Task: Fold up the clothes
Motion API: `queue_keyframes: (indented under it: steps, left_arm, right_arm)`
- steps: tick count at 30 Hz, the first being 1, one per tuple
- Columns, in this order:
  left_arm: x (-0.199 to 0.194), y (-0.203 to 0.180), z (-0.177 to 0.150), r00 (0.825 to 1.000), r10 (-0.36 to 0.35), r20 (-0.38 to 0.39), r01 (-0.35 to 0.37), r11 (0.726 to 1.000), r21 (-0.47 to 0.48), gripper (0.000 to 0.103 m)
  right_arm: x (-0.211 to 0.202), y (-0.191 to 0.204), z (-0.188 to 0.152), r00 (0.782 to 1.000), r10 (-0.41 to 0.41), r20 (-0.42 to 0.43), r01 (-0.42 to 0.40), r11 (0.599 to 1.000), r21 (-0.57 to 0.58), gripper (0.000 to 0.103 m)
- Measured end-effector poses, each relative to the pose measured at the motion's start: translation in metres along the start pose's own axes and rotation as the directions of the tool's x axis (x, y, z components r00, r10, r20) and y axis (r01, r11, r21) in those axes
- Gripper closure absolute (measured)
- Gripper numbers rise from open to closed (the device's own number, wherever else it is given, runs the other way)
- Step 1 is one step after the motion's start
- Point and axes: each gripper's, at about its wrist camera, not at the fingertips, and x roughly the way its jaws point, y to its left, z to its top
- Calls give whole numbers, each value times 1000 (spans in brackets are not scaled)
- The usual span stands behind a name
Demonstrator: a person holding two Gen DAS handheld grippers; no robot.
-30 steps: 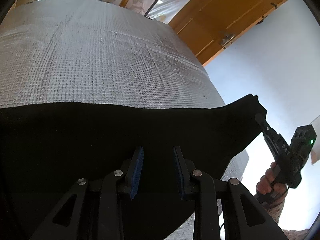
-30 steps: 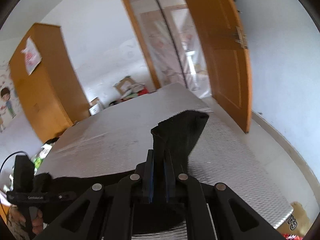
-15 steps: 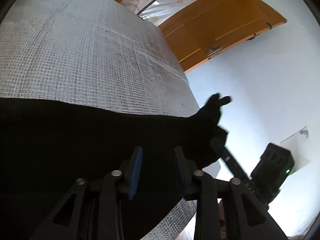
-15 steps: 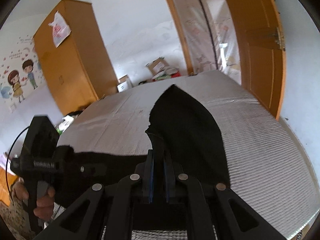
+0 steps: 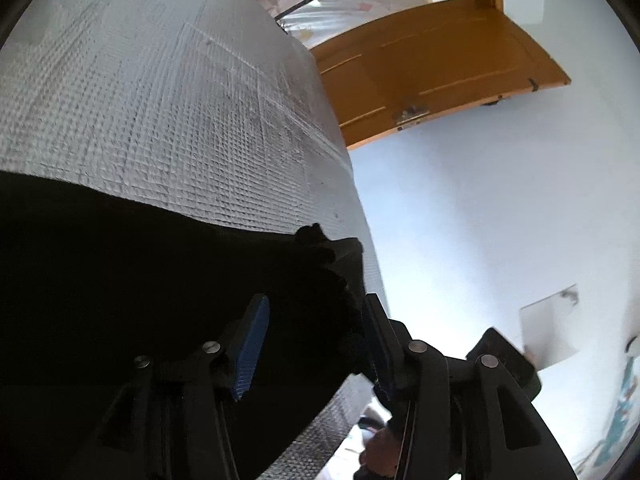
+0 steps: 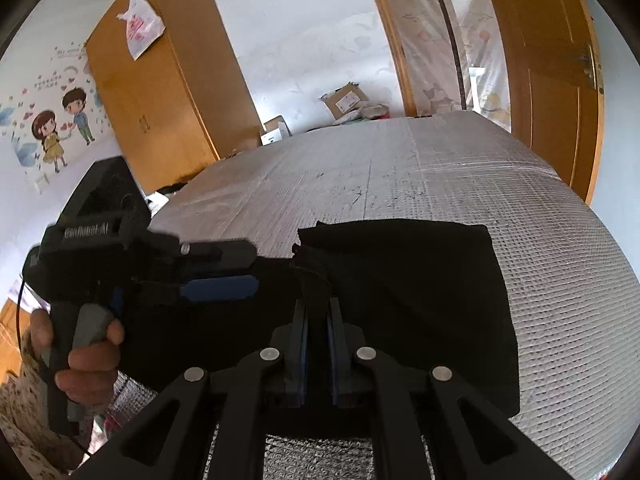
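Observation:
A black garment (image 6: 420,288) lies on the silver quilted bed cover (image 6: 560,280), its right half doubled over into a flat panel. My right gripper (image 6: 316,320) is shut on a bunched black corner near the garment's middle. Just left of it my left gripper (image 6: 254,268) is held sideways by a hand (image 6: 88,360), open, with one blue pad (image 6: 220,288) showing. In the left wrist view the left gripper (image 5: 314,340) stands open low over the black garment (image 5: 120,300), a tuft of cloth (image 5: 320,240) rising ahead of it. The right gripper's housing (image 5: 504,360) sits just behind the left gripper's right finger.
The bed cover (image 5: 160,100) drops off at its right edge (image 5: 360,208) toward a white wall and an orange wooden door (image 5: 420,80). A wooden wardrobe (image 6: 160,100) and cardboard boxes (image 6: 344,100) stand beyond the bed's far end.
My right gripper has carried the raised corner across toward the left gripper, and the lifted cloth now lies flat, folded on the bed. The left gripper stayed open and tilted right.

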Motion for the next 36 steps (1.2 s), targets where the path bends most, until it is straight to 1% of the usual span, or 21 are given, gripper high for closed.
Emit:
queue_keyframes:
  steps: [4, 10, 14, 15, 18, 22, 25, 26, 28, 34, 36]
  left_arm:
    - [0, -2, 2, 1000, -19, 8, 19, 1000, -5, 53]
    - [0, -3, 7, 999, -46, 1, 46, 998, -36, 54]
    - [-15, -1, 6, 999, -45, 27, 46, 998, -35, 54]
    - [-18, 0, 6, 999, -40, 32, 41, 998, -40, 54]
    - [-32, 1, 3, 998, 7, 58, -6, 999, -33, 54]
    - [-49, 4, 2, 996, 12, 89, -9, 999, -31, 55]
    - [-58, 6, 5, 993, 48, 112, -47, 999, -19, 55]
    - [-63, 10, 4, 992, 50, 118, -47, 999, -24, 55]
    - [-69, 15, 4, 992, 47, 117, -43, 998, -35, 55]
    - [-83, 29, 2, 991, 69, 118, -63, 996, -57, 55]
    - [-86, 31, 1, 989, 87, 122, -81, 995, -57, 55]
  right_arm:
    - [0, 11, 0, 1000, 11, 3, -11, 1000, -27, 95]
    - [-1, 30, 1, 999, 44, 13, -43, 997, -71, 95]
    - [-2, 46, 2, 997, 68, 22, -65, 992, -110, 95]
    - [-2, 50, 3, 997, 75, 25, -71, 990, -123, 95]
    - [-1, 62, 3, 995, 94, 25, -89, 986, -144, 95]
    - [4, 75, 3, 993, 117, 13, -114, 982, -153, 95]
    - [8, 84, 2, 991, 134, 4, -132, 978, -160, 95]
    - [9, 88, 2, 990, 140, 1, -138, 977, -162, 95]
    - [11, 94, 2, 988, 152, -5, -150, 975, -166, 95]
    - [23, 111, 1, 981, 192, -33, -195, 964, -180, 95]
    - [26, 117, -1, 979, 201, -43, -206, 960, -191, 95]
